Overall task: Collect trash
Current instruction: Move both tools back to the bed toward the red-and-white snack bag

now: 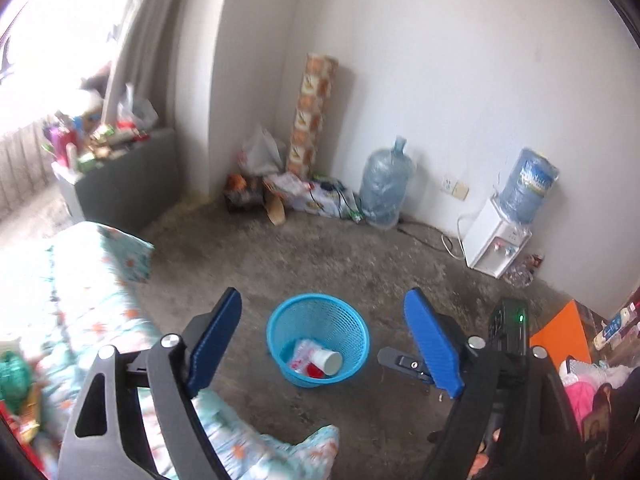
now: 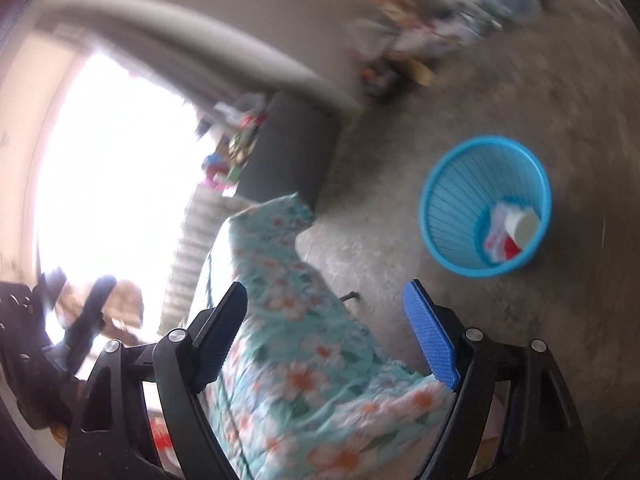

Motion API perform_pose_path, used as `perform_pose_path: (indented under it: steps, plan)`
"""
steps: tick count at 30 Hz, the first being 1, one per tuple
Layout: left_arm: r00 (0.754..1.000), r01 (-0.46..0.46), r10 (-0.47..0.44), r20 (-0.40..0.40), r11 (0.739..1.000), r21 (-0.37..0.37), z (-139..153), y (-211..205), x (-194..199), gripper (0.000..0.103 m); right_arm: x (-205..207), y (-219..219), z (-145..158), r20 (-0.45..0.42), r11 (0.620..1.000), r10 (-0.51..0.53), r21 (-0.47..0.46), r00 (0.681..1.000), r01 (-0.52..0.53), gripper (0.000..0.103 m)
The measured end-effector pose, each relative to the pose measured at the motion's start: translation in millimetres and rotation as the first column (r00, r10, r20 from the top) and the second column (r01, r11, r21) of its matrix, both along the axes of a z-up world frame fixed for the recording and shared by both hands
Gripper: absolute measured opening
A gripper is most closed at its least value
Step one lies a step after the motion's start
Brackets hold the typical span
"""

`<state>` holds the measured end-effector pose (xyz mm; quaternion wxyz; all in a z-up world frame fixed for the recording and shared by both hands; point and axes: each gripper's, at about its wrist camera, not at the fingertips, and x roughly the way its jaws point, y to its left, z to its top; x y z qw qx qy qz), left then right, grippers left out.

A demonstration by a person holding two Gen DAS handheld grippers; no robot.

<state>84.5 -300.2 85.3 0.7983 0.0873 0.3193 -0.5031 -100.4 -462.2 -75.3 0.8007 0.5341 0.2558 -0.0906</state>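
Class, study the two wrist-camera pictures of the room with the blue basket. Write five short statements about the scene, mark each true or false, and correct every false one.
1. The blue waste basket stands upright on the concrete floor. True.
2. The basket is empty. False: a white paper cup and a crumpled red-and-white wrapper lie in it.
3. The left gripper holds the cup. False: its jaws stand open with nothing between them.
4. A water dispenser stands against the wall with a blue bottle on top. True.
5. The right gripper is shut on the floral quilt. False: its jaws are open above the quilt.
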Motion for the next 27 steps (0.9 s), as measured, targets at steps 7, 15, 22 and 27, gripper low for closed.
perform_pose_path:
  steps: [7, 15, 22, 27]
  plan:
    - [0.994, -0.099, 0.100, 0.031, 0.994, -0.048, 31, 98, -5, 0.084, 7, 51, 49, -0.004, 0.983, 0.136, -0.121, 0.991, -0.135, 0.077]
    - [0.961, -0.257, 0.263, 0.082, 0.963, -0.081, 45, 205, -11, 0.084, 22, 100, 85, 0.027, 0.946, 0.285, -0.167, 0.958, -0.277, 0.077]
    - [0.908, -0.399, 0.407, 0.103, 0.912, -0.090, 42, 288, -10, 0.084, 39, 140, 108, 0.044, 0.906, 0.392, -0.193, 0.919, -0.377, 0.077]
    - [0.868, -0.479, 0.488, 0.086, 0.871, -0.109, 39, 335, -10, 0.084, 56, 169, 120, 0.043, 0.875, 0.452, -0.213, 0.891, -0.434, 0.077]
